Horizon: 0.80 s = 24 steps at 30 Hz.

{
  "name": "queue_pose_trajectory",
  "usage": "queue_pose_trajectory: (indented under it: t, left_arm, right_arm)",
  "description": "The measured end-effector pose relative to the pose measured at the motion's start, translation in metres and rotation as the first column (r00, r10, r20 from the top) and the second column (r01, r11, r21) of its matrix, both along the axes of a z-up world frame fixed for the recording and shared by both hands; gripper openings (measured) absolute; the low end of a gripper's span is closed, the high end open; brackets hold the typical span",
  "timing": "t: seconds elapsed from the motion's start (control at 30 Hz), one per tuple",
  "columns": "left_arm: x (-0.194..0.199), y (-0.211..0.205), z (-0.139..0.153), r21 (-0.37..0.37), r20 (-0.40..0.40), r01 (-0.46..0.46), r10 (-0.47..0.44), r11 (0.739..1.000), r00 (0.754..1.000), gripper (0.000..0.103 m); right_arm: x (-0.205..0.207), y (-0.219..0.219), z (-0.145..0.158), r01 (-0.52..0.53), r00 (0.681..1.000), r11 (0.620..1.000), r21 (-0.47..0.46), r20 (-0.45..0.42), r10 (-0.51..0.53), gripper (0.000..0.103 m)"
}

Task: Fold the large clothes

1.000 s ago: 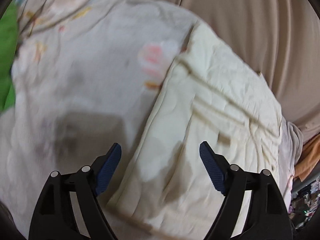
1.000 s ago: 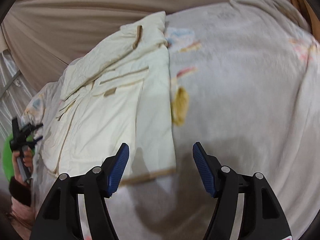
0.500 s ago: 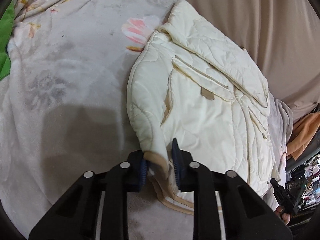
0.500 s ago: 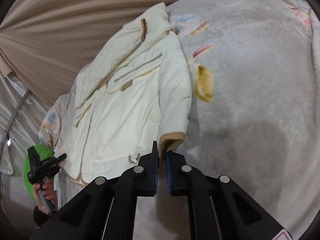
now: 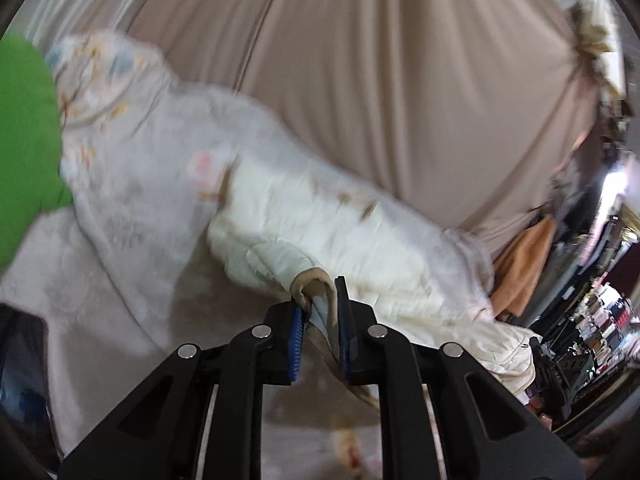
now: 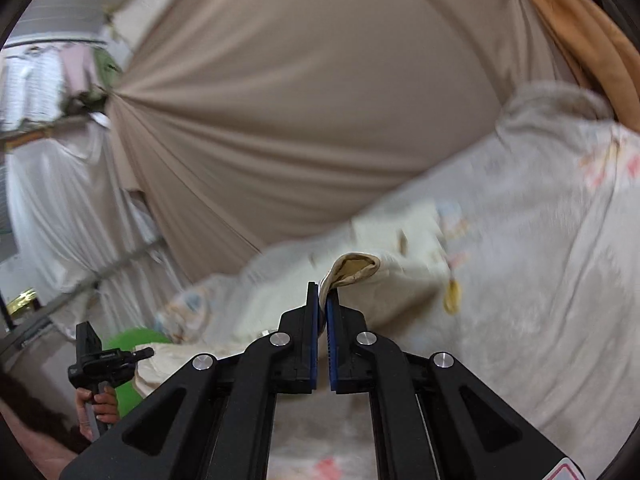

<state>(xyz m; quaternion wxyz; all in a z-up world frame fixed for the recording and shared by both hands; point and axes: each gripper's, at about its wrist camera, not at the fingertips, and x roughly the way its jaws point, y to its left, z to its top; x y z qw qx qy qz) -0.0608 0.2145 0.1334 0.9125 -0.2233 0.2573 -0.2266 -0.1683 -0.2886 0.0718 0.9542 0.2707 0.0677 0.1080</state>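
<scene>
The left gripper (image 5: 319, 312) is pinching a tan ribbed cuff of the cream quilted padded jacket (image 5: 360, 232) — jaws just closing on it. The right gripper (image 6: 322, 312) is clamping the other cuff. The jacket is lying on a fuzzy grey floral blanket (image 6: 540, 280).

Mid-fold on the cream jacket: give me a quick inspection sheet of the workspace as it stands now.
Surface: pale floral blanket, bare around the garment.
Job's things: cream quilted jacket, tan-trimmed cuffs lifted, body blurred.
Clutter: green cushion at the left edge; orange cloth at the right.
Grippers: left claw has just closed, shut on a cuff; right claw shut on the other cuff. The right wrist view shows a hand on a gripper handle.
Cables: nothing seen.
Surroundings: beige draped curtain behind; white curtain; cluttered shelves far right.
</scene>
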Motion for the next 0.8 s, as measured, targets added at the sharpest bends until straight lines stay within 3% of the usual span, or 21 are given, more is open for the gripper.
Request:
queue_pose_trajectory:
  t: [0.07,0.13,0.23,0.43,0.6,0.7,0.8]
  left_arm:
    - [-0.022,0.000,0.022,0.006,0.093,-0.002,0.001,1.000,0.996,0.014]
    - [-0.023,-0.007,0.034,0.027,0.124,-0.006,0.002,1.000,0.992,0.014]
    - [0.012,-0.019,0.034,0.079,0.071,-0.021,0.015,0.997,0.997,0.014]
    - [0.104,-0.042,0.013,0.186,-0.014,-0.082,0.086,0.979,0.996,0.016]
    - [0.186,-0.068,-0.021,0.321,-0.068,-0.144,0.175,0.936,0.982,0.016]
    - [0.220,-0.074,-0.044,0.362,-0.115,-0.157,0.211,0.919,0.971,0.016]
    - [0.238,-0.074,-0.069,0.367,-0.169,-0.144,0.218,0.919,0.961,0.016]
  right_arm:
    - [-0.021,0.003,0.016,-0.002,0.997,1.000,-0.013,0.071,0.003,0.004]
    - [-0.030,0.006,0.029,0.011,0.994,0.999,-0.035,0.105,-0.007,0.004]
    - [-0.015,0.005,0.040,0.026,0.996,0.999,-0.019,0.081,-0.024,0.004]
    - [0.079,-0.015,0.036,0.039,0.998,0.999,0.029,-0.049,-0.037,0.004]
    - [0.169,-0.022,0.032,0.086,0.985,0.996,-0.009,-0.150,-0.086,0.004]
    - [0.210,-0.026,0.015,0.122,0.967,0.992,-0.026,-0.221,-0.125,0.004]
    - [0.231,-0.031,-0.006,0.140,0.953,0.990,-0.008,-0.270,-0.137,0.004]
